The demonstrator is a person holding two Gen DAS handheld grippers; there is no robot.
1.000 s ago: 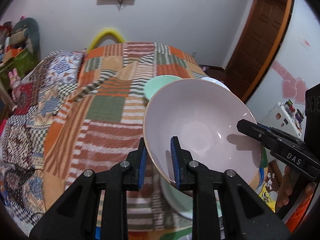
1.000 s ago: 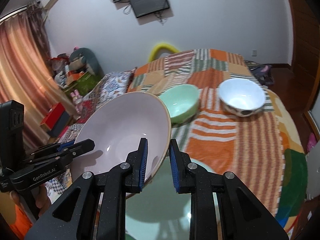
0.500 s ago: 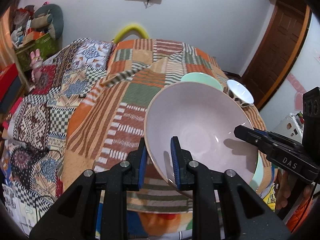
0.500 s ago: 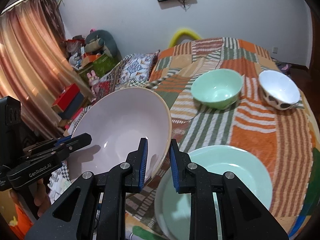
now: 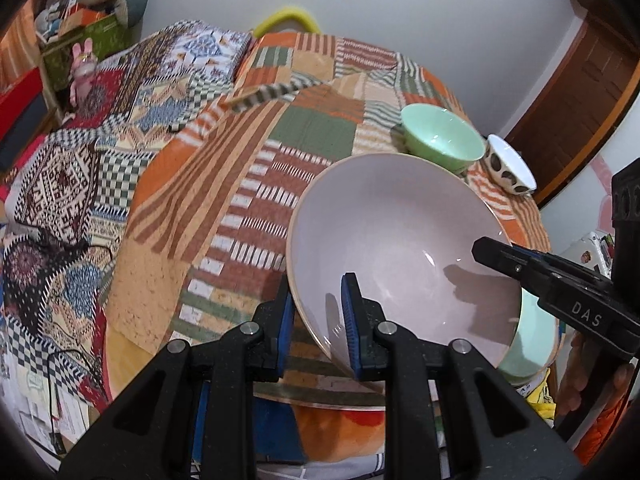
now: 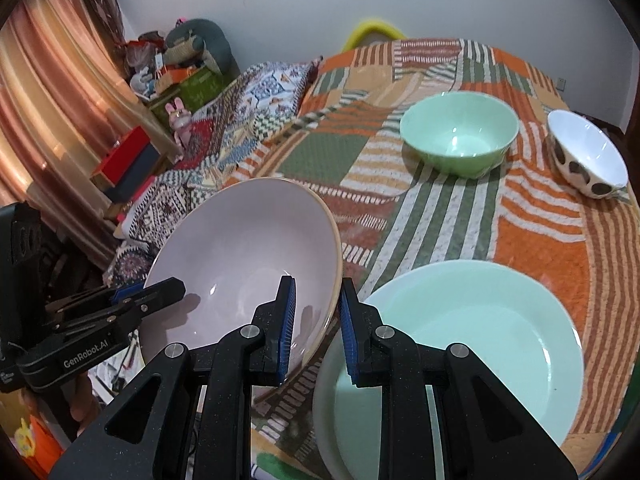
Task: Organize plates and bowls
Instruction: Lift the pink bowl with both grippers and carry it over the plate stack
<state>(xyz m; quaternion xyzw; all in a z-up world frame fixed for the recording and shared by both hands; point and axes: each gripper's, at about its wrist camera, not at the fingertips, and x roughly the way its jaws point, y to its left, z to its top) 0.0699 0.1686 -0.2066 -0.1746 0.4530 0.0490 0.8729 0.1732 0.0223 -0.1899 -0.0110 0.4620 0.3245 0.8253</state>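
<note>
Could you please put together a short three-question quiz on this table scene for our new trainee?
1. True or false: the pink bowl is gripped by only one hand-held gripper.
2. What lies on the tablecloth directly to the right of the pink bowl in the right wrist view? A) a red box B) a mint-green plate C) a spotted bowl
3. How many bowls stand untouched at the far side of the table?

Key
1. False: the left hand-held gripper and the right hand-held gripper each pinch its rim, on opposite sides.
2. B, the mint-green plate.
3. Two: the green bowl and the spotted bowl.
</note>
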